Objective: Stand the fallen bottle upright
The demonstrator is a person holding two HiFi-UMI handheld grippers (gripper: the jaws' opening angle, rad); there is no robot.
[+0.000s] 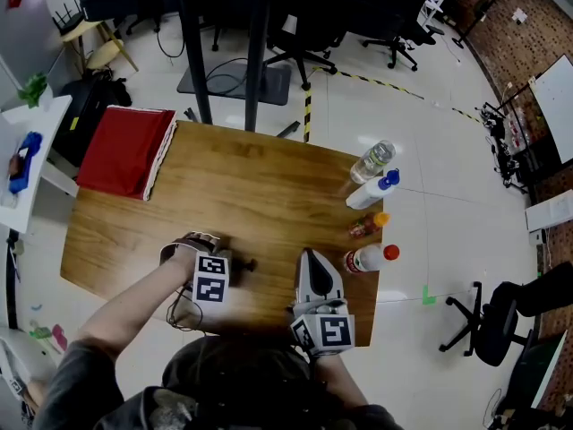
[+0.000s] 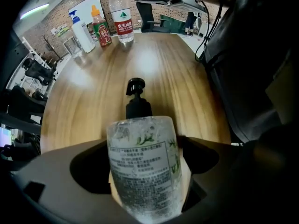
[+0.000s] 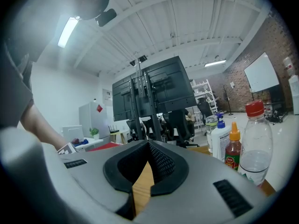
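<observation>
The left gripper [image 1: 222, 267] sits at the lower left of the head view. Its fingers [image 2: 88, 171] are clamped on a clear plastic pump bottle [image 2: 142, 167] with a printed label. In the left gripper view the bottle fills the lower centre and points lengthwise away from the camera. Its black pump head [image 2: 135, 87] is low against the brown wooden worktop [image 1: 251, 186].

The right gripper [image 1: 313, 256] rests just beside it at lower centre. Its fingers are drawn to a narrow slit with only wood showing between them.

Four bottles stand upright along the right edge of the worktop:
- a clear water bottle [image 1: 372, 161]
- a white bottle with a blue cap [image 1: 372, 191]
- a small red sauce bottle with an orange cap [image 1: 367, 226]
- a clear bottle with a red cap [image 1: 369, 258]

A folded red cloth [image 1: 125, 150] lies at the upper left corner.
</observation>
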